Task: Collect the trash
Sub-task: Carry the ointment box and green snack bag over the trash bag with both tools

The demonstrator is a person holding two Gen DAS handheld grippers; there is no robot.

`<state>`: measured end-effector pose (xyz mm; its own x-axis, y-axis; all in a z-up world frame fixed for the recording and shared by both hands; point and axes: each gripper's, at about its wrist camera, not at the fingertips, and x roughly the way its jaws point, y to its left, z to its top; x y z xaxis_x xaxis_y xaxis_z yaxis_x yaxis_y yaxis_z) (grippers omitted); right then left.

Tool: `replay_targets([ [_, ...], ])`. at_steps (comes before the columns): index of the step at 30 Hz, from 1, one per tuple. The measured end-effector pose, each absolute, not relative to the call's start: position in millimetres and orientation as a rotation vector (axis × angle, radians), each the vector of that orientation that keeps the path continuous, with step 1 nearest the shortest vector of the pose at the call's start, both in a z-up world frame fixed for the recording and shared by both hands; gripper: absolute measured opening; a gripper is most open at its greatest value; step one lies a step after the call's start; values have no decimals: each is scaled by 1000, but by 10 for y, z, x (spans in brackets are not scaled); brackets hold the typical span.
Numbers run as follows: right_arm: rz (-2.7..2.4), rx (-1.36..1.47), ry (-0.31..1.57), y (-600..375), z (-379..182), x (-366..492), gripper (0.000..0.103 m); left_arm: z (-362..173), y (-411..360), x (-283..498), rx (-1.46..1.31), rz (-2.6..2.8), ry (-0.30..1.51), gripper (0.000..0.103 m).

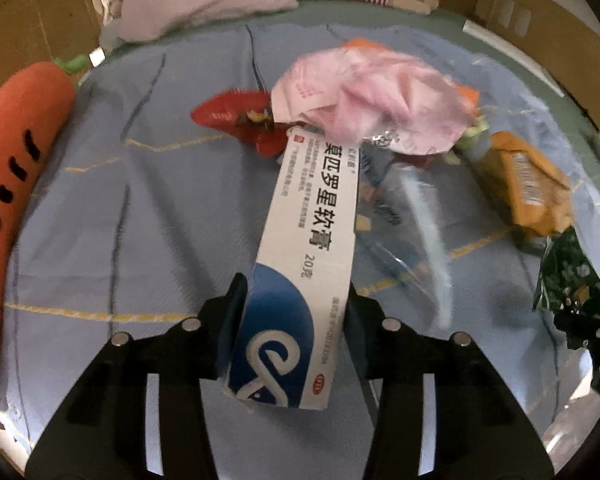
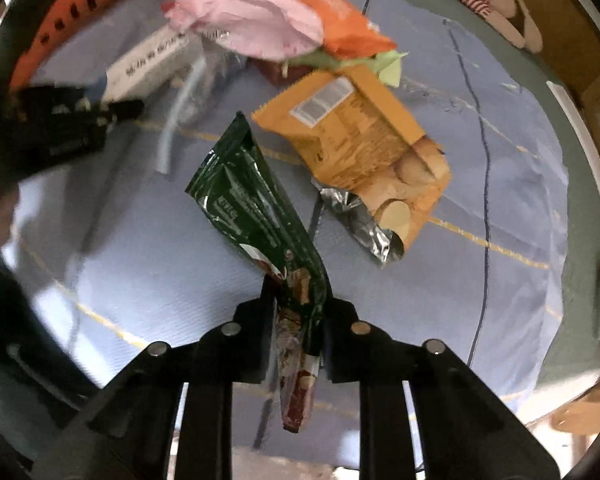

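Between left gripper jaws, clamped ointment box, right gripper pinching green wrapper

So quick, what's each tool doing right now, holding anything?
Left tool: closed on the white and blue ointment box.
Right tool: closed on the dark green snack wrapper.

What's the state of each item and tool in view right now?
left tool: shut on ointment box
ointment box: held at its blue end, far end under the pink bag
right tool: shut on green wrapper
green wrapper: pinched, crumpled, sticking forward
yellow snack bag: torn open, foil showing, lying on the sheet
pink bag: crumpled, atop the pile
orange bag: lying in the pile, partly under the pink bag
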<state>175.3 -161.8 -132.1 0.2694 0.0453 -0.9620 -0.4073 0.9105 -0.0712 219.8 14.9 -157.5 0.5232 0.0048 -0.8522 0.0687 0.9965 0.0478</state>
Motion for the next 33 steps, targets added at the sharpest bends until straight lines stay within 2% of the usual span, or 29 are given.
replay_targets([
  [9, 321, -99, 1134, -1833, -676, 1256, 21, -991, 71, 1234, -42, -55, 872, 46],
  [20, 248, 10, 978, -1967, -52, 635, 21, -348, -270, 501, 29, -96, 737, 46],
  [33, 210, 73, 938, -2136, -68, 321, 21, -116, -496, 168, 100, -117, 684, 46],
])
